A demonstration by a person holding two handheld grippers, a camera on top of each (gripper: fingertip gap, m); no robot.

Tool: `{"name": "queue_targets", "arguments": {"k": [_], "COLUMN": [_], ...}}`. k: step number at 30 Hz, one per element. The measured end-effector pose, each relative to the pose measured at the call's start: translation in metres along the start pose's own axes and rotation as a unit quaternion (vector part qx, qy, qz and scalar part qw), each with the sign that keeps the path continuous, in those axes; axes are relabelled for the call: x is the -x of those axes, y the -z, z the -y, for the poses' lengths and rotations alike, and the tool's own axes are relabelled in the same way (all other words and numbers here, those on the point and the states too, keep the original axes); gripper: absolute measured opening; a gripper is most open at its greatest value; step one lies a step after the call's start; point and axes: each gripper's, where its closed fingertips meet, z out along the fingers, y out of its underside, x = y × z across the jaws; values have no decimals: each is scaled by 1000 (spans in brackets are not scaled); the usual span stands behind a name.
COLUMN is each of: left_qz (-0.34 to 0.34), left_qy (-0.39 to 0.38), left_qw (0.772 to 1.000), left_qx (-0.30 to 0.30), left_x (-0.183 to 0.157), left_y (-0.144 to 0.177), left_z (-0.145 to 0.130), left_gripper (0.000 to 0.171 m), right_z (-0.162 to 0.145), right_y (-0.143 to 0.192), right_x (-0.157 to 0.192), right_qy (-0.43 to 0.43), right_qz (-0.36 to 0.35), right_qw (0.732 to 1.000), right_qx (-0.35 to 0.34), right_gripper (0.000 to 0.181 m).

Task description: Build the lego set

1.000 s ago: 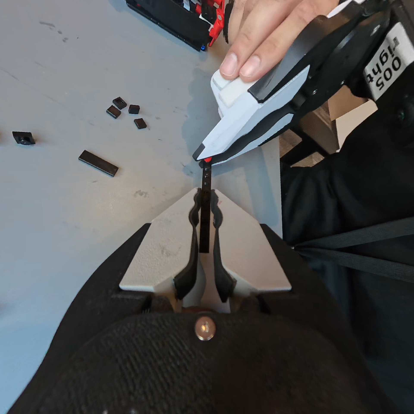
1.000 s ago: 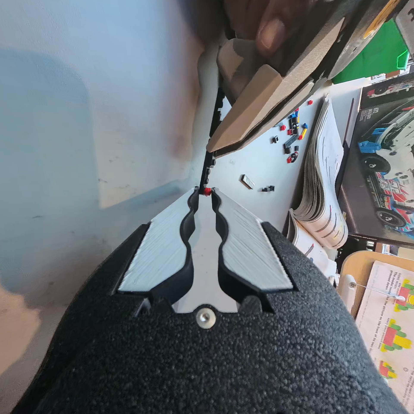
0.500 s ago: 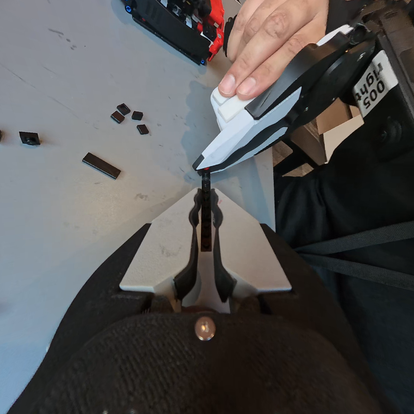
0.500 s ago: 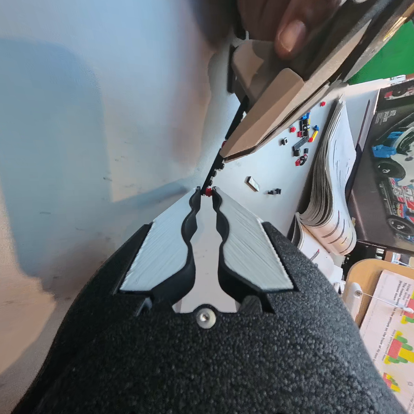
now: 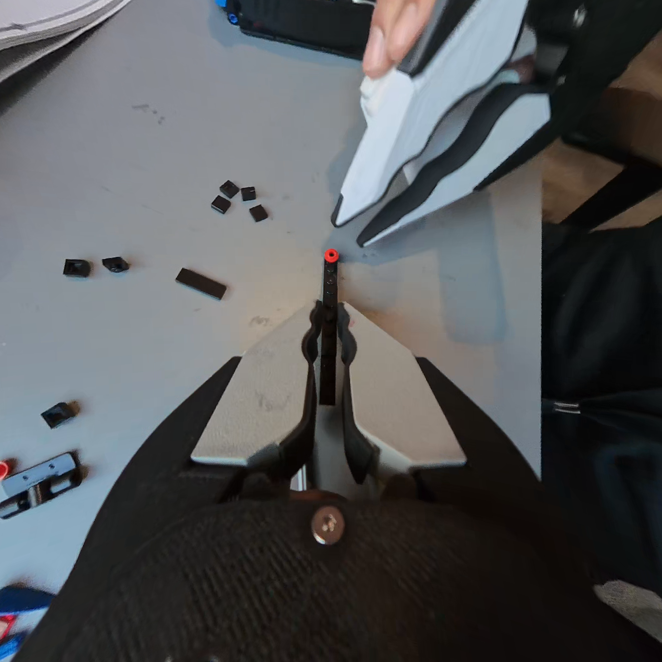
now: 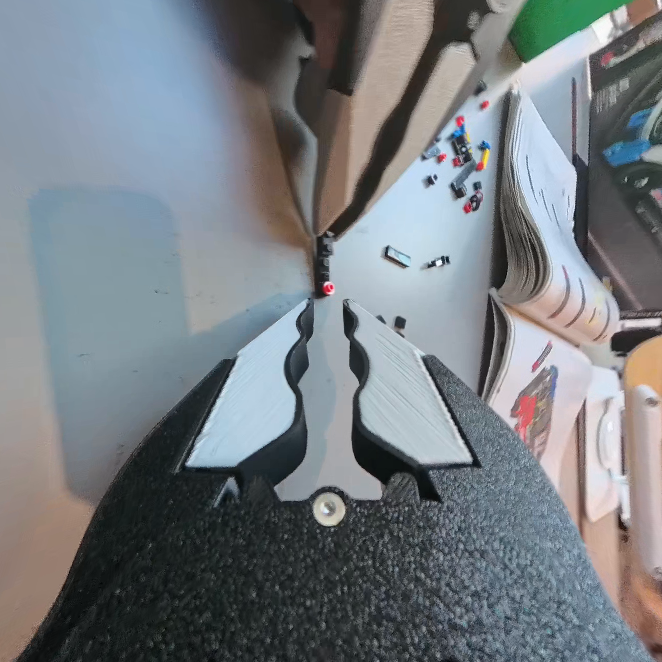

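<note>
1. The left gripper [image 5: 329, 304] is clamped on a thin black lego strip [image 5: 329, 322], which stands between its fingers and pokes out past their tips.
2. A small red round piece [image 5: 331, 255] sits on the strip's far end, over the grey table [image 5: 107, 143].
3. The right gripper [image 6: 327, 302] is parted by a narrow gap and holds nothing; its tips sit just short of the red piece, apart from it.
4. In the left wrist view that right gripper hangs far right of the strip, with a person's fingers [image 5: 390, 39] on its top.
5. Left of the strip lie a flat black bar [image 5: 200, 283], four small black tiles [image 5: 239, 200] beyond it, and two dark bits [image 5: 95, 267] farther left.
6. A grey-and-black part [image 5: 37, 481] lies at the near left edge.
7. A black partly built model [image 5: 304, 25] sits at the far edge.
8. The right wrist view shows coloured loose pieces [image 6: 465, 161], an open instruction booklet [image 6: 537, 233] and the set's box [image 6: 627, 161] to the right.
</note>
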Motion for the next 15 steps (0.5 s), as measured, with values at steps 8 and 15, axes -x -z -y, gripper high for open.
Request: {"name": "queue_targets", "arguments": {"k": [8, 15], "left_qz": [33, 28], "left_qy": [-26, 9], "left_qw": [999, 998], "left_qx": [18, -61], "left_x": [3, 27], "left_y": [-1, 80], "left_z": [-3, 3], "left_gripper": [18, 19], "right_z": [-2, -10], "right_y": [12, 30], "right_x": [-7, -23], "right_qy": [-121, -187], "right_qz": [-14, -62], "right_qw": [992, 980], "right_qx": [-30, -34], "right_gripper": [11, 10]}}
